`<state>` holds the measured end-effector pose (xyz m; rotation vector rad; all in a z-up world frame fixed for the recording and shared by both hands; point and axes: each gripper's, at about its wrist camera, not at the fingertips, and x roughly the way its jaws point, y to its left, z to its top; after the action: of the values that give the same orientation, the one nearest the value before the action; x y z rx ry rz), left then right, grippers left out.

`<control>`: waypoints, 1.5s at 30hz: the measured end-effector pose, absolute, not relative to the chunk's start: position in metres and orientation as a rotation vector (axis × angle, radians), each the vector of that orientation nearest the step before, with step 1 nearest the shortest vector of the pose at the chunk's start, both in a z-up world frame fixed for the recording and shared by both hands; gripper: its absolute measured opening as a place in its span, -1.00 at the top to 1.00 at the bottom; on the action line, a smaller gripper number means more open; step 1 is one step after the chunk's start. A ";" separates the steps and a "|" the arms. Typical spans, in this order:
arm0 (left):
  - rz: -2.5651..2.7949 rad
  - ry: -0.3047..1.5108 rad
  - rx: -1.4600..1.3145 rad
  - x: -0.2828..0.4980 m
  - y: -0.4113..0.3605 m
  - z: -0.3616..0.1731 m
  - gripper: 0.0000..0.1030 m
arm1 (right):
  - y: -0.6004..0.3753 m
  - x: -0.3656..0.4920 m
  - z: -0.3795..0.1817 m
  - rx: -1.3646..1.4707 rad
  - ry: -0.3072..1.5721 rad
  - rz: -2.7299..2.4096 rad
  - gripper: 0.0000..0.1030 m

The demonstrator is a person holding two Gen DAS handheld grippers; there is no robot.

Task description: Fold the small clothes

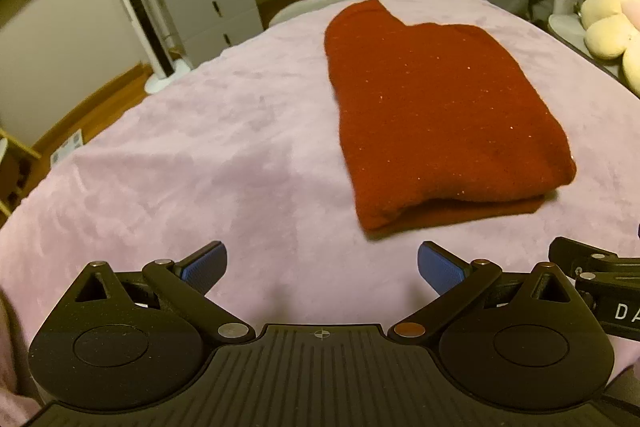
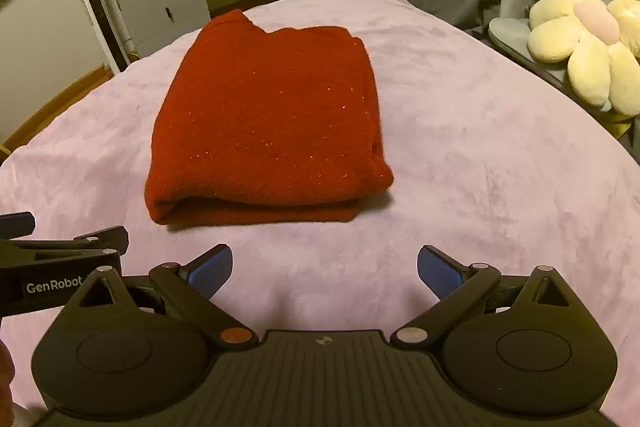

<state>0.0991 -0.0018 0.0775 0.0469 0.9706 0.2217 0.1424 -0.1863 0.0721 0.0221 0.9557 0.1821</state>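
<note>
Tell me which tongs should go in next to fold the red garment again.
Probably right. The right tongs are open, and the garment's near edge lies almost straight ahead of them. From the left tongs, also open, the garment sits off to the right.

Your folded sweater (image 2: 264, 123) is deep red, flecked with tiny glittering specks. The plush blanket (image 2: 480, 167) under it is pale lilac. Each hand-held gripper is black with blue ribbed pads (image 1: 202, 269). The flower cushion (image 2: 576, 39) has cream-yellow petals and a pink centre; the cabinet (image 1: 216, 7) is grey.
</note>
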 end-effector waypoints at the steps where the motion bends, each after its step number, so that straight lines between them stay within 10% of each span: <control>1: 0.220 0.973 0.042 0.099 -0.002 0.077 -1.00 | -0.187 0.143 0.072 0.023 0.957 0.181 -0.92; 45: 0.212 0.987 0.048 0.101 -0.009 0.076 -1.00 | -0.195 0.140 0.078 0.039 0.932 0.176 -0.92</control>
<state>0.1013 -0.0086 0.0759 0.0476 0.9866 0.2115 0.1399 -0.1946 0.0779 0.0391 0.9322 0.1757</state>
